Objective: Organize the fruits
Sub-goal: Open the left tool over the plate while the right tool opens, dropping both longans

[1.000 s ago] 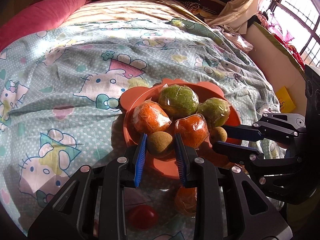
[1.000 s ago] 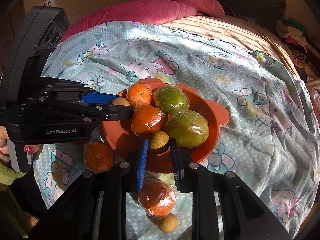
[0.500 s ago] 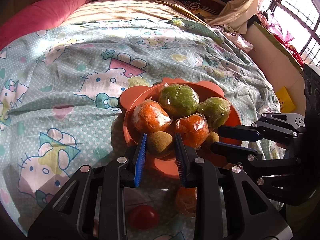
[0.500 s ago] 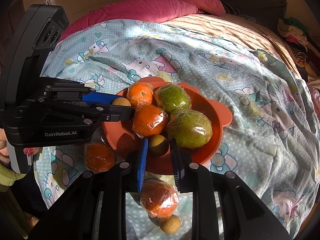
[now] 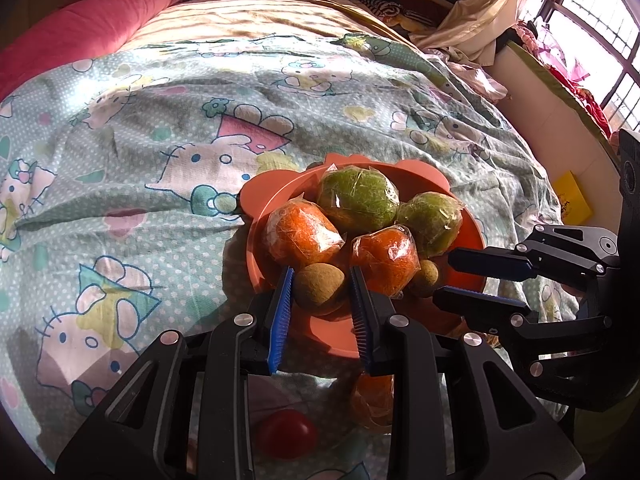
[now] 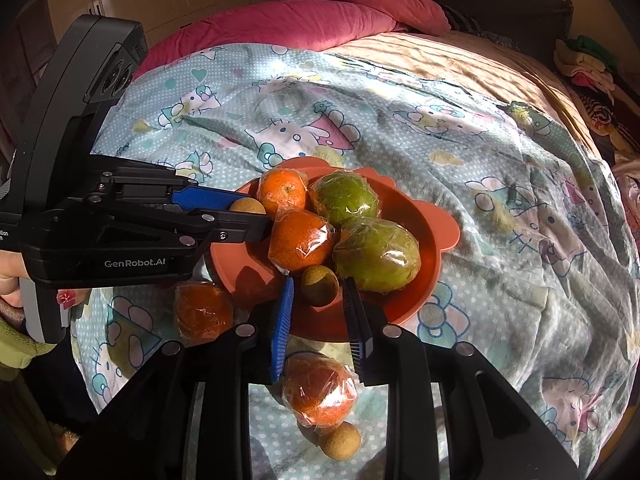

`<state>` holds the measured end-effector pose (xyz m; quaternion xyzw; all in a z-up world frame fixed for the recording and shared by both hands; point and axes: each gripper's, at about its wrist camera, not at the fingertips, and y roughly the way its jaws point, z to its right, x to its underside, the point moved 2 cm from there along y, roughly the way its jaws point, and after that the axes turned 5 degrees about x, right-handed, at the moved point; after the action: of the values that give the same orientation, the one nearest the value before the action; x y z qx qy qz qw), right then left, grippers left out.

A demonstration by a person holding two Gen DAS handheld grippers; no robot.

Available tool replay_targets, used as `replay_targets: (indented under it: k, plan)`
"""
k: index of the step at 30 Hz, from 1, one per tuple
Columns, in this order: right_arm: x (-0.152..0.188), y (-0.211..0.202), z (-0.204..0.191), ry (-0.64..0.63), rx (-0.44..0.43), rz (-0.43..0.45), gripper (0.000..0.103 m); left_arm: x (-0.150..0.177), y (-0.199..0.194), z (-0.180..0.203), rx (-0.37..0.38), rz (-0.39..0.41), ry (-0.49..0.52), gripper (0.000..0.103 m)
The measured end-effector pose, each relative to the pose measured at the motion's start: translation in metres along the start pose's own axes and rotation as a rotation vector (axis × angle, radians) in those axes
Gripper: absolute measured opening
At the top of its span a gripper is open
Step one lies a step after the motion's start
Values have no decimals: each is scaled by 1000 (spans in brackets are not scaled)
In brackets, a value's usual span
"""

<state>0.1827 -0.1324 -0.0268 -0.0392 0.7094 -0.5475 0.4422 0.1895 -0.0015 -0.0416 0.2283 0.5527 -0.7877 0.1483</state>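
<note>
An orange plate (image 5: 276,200) on the bed holds two wrapped green fruits (image 5: 358,198), two wrapped oranges (image 5: 300,234) and two small brown fruits. My left gripper (image 5: 320,284) sits around one brown fruit (image 5: 318,288), jaws slightly apart from it. My right gripper (image 6: 318,292) is open, its jaws either side of the other brown fruit (image 6: 319,285), which rests in the plate (image 6: 404,300). Each gripper shows in the other's view: the right (image 5: 476,280), the left (image 6: 240,216).
On the Hello Kitty bedsheet (image 5: 140,152) near the plate lie a wrapped orange (image 6: 320,392), another orange (image 6: 202,310), a brown fruit (image 6: 340,440) and a red fruit (image 5: 286,434). A pink pillow (image 6: 288,24) lies at the far end.
My right gripper has opened and let its brown fruit rest in the plate, drawing back slightly. My left gripper's jaws have widened a little around its brown fruit.
</note>
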Motion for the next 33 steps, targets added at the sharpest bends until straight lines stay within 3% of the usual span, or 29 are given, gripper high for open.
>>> replay_targets:
  k: [18,33]
  plan:
    - [2,-15,10,42,12,47,38,1,-8,-1,-7,10,-6,25]
    - [3,-32,26,95,48,94,53,-3,-32,3,-9,54,-4,46]
